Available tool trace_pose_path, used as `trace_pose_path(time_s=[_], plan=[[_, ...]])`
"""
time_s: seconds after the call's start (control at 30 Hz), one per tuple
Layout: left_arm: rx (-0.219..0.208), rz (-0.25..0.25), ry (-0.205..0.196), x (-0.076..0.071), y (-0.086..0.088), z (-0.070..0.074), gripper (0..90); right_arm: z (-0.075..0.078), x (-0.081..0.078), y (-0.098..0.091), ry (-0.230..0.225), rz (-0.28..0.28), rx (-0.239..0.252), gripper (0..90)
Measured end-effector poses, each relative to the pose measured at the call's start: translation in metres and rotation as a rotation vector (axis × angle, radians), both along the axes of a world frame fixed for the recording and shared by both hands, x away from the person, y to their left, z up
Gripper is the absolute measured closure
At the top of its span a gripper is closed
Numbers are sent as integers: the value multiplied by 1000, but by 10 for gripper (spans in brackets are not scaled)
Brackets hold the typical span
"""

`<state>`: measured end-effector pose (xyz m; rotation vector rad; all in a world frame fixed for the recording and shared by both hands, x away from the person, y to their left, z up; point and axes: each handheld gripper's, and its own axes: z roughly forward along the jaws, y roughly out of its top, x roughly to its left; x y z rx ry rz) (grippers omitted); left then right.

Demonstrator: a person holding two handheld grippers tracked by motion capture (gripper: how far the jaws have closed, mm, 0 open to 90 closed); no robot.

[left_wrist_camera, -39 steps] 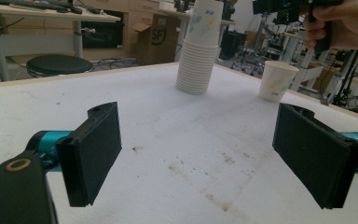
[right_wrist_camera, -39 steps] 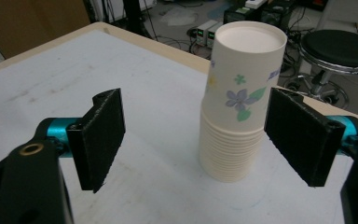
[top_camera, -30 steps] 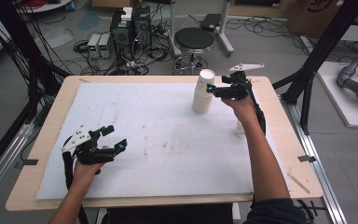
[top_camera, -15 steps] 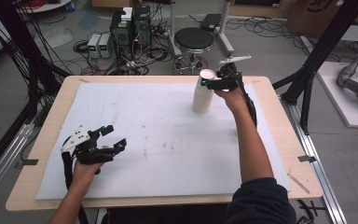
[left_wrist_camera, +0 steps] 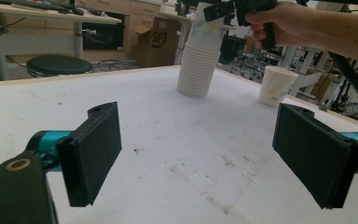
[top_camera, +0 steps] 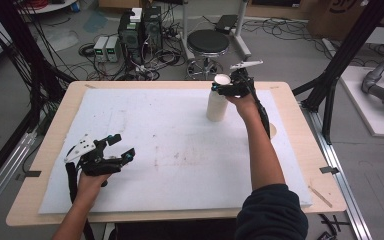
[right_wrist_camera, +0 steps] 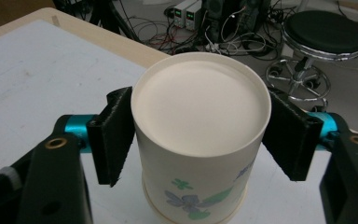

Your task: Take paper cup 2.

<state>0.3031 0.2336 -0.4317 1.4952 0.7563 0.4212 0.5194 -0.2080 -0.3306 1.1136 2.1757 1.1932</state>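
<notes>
Right tongs [right_wrist_camera: 198,140] straddle the top cup of an inverted stack of paper cups [top_camera: 217,102] at the bench's [top_camera: 290,150] far side, pads seemingly touching its sides (contact unclear). Left tongs [top_camera: 121,145] spread wide, holding nothing, near the front left. Single cup [left_wrist_camera: 276,85] stands beside the stack.

Overhead forward-down on the table [top_camera: 180,150]; both claw cameras low, sharing the cup stack [left_wrist_camera: 198,56].
</notes>
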Motion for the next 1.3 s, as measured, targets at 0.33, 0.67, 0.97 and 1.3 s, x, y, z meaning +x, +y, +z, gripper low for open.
trace_pose_path(time_s=[0.33,0.67,0.97,1.3], plan=[[2,-3,5,0,-1,0,154,4,-2,-1,-26,-2,10,343],[4,-6,5,1,-1,-1,155,17,-6,-5,-53,-4,53,350],[-1,-10,10,0,-1,-1,156,23,-5,1,-37,4,0,350],[-4,-17,15,0,-1,-1,156,23,-3,2,-36,-8,-1,349]])
